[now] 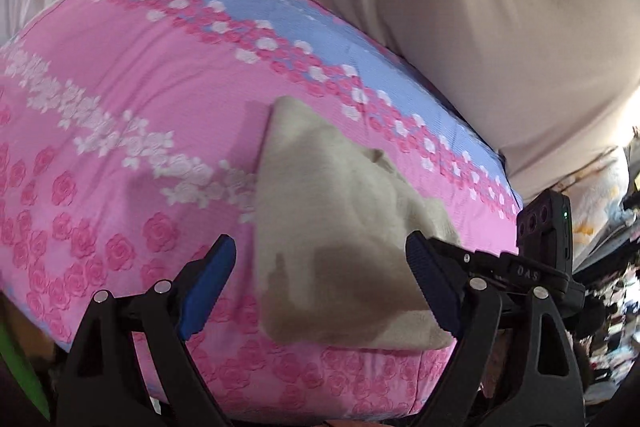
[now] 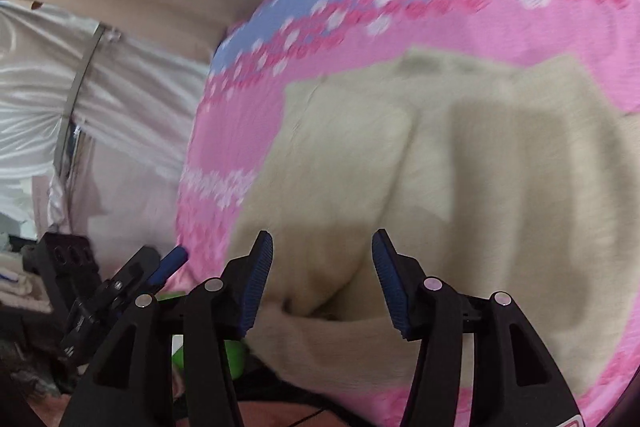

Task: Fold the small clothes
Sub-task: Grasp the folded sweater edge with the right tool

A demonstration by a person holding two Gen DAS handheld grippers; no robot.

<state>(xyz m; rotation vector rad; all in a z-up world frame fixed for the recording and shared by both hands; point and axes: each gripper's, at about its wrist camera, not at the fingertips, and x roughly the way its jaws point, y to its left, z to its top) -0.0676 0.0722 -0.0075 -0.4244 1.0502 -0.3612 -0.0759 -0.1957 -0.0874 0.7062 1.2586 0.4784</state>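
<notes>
A cream garment [image 1: 340, 227] lies partly folded near the front edge of the pink rose-print bedsheet [image 1: 120, 131], with bare sheet to its left, while the left gripper [image 1: 320, 287] and the right gripper [image 2: 322, 283] hover over its near edge, jaws spread, holding nothing.

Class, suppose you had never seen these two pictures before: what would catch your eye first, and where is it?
First the loud pink bedspread with roses and a blue band, filling both views. On it lies a cream garment, partly folded, near the bed's front edge. Both tools hover open over it: the left tool and the right tool, neither gripping cloth.
</notes>
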